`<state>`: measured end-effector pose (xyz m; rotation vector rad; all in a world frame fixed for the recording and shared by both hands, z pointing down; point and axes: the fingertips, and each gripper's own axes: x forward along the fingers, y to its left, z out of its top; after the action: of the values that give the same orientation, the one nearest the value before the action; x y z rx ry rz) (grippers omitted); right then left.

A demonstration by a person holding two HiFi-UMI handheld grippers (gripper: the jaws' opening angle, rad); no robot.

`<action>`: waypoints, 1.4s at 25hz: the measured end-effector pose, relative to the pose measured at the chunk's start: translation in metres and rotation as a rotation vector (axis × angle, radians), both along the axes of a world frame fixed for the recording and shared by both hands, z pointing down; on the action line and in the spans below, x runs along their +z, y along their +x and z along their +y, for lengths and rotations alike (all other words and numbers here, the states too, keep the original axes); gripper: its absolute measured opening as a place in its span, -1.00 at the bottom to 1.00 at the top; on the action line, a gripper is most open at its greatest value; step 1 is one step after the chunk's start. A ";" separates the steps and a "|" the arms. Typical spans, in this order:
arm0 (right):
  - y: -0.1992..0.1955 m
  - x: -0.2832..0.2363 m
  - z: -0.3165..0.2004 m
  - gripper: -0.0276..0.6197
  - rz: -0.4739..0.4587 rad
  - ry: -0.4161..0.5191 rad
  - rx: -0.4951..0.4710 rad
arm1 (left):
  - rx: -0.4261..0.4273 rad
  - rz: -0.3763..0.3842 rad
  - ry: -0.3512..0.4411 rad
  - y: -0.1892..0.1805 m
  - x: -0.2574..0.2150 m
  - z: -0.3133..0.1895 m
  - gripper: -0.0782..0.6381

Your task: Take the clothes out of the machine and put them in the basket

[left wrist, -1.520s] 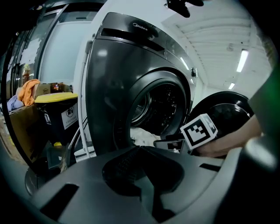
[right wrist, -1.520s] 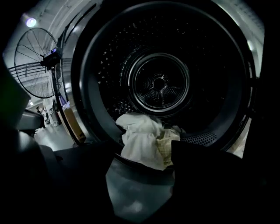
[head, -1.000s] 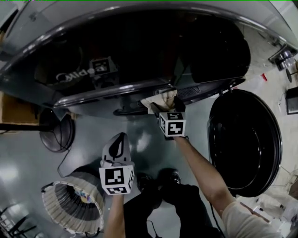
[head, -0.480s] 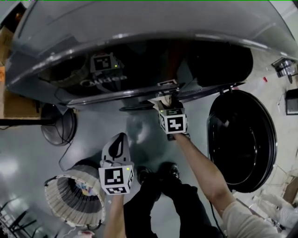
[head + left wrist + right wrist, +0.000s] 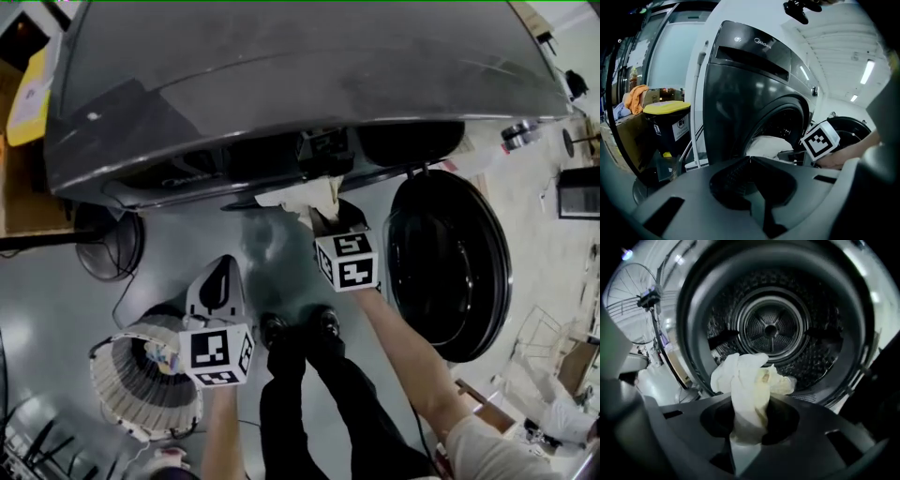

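Pinching the pale cloth [image 5: 747, 380], the right gripper [image 5: 749, 423] has just closed its jaws and raised it at the machine [image 5: 281, 75] mouth; left gripper [image 5: 751, 160] jaws meet, empty. Carrying to the basket [image 5: 131, 384] seems next.

The dark grey front-loading washing machine [image 5: 281, 84] stood before the person, its round black door [image 5: 450, 262] swung open to the right and a crumpled white cloth [image 5: 298, 197] just before the mouth of its perforated metal drum [image 5: 771, 329]. The round woven basket [image 5: 141, 384] sat on the glossy grey floor [image 5: 272, 253] to the left, with a round wire fan [image 5: 108, 246] behind it, nearer the machine
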<state>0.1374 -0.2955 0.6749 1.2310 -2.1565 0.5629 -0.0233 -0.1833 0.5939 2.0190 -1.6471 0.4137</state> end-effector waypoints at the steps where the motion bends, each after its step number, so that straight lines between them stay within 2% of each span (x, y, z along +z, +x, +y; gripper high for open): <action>1: 0.004 -0.013 0.005 -0.53 -0.006 0.012 -0.004 | -0.002 0.005 0.005 0.003 -0.008 0.000 -0.72; 6: 0.025 -0.073 0.036 -0.53 -0.025 0.052 -0.023 | -0.003 0.001 0.007 0.023 -0.047 0.011 -0.72; 10: 0.041 -0.115 0.060 -0.54 -0.036 0.068 -0.040 | -0.027 -0.009 0.043 0.034 -0.087 0.014 -0.72; 16: 0.064 -0.174 0.100 -0.54 -0.040 0.108 -0.101 | -0.090 -0.024 0.049 0.041 -0.127 0.040 -0.72; 20: 0.065 -0.206 0.125 -0.54 -0.042 0.129 -0.175 | -0.174 -0.029 0.053 0.031 -0.148 0.066 -0.72; 26: 0.034 -0.232 0.162 -0.54 -0.054 0.154 -0.288 | -0.287 -0.036 0.066 0.000 -0.166 0.108 -0.72; 35: -0.077 -0.265 0.229 -0.54 -0.136 0.224 -0.491 | -0.461 -0.042 0.069 -0.075 -0.164 0.207 -0.72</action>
<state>0.0605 -0.0664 0.4100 0.7337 -2.5719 0.2026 -0.0981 0.0240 0.4300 1.6110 -2.1029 0.2347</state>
